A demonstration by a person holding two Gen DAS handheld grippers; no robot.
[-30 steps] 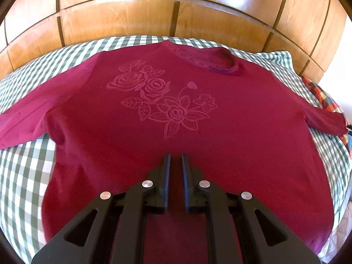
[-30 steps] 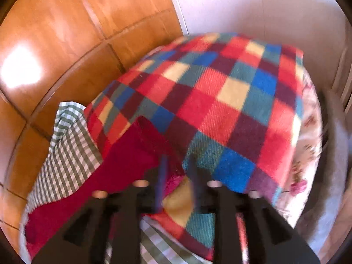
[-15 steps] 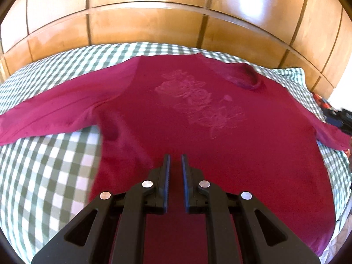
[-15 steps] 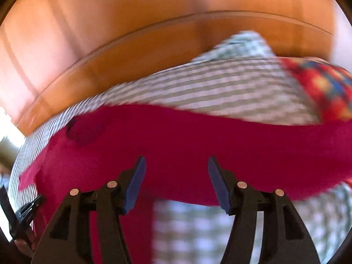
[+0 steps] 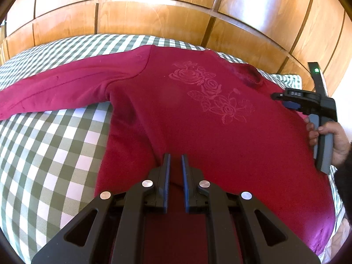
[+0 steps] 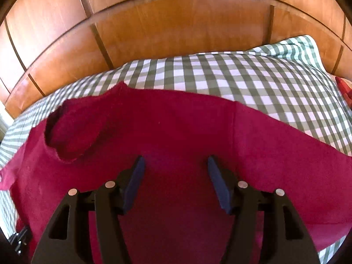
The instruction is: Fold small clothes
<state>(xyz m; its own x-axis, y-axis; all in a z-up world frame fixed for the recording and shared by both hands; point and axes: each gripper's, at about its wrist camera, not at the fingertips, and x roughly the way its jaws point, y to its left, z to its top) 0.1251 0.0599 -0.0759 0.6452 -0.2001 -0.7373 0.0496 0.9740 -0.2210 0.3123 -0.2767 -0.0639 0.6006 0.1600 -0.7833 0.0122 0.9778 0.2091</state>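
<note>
A dark red long-sleeved sweater [image 5: 187, 127] with a rose print [image 5: 209, 92] lies flat, front up, on a green-and-white checked bed cover [image 5: 48, 154]. Its left sleeve [image 5: 55, 88] stretches out to the left. My left gripper [image 5: 175, 160] hovers low over the sweater's lower body, shut, with nothing visibly pinched. My right gripper [image 6: 175, 165] hangs over the shoulder area just right of the neckline [image 6: 66, 136]. Its jaws are opening, and only flat fabric shows below them. The left wrist view shows the right gripper [image 5: 279, 100] held by a hand [image 5: 330, 136].
A curved wooden headboard [image 5: 176, 15] runs along the far side of the bed. A corner of a red plaid blanket [image 6: 344, 88] shows at the right edge. Checked cover lies bare beyond the sweater's shoulder [image 6: 242, 77] and left of its body.
My right gripper swung from over the plaid blanket to above the sweater's shoulder, and its jaws spread wider. My left gripper drifted left, bringing the left sleeve into fuller view.
</note>
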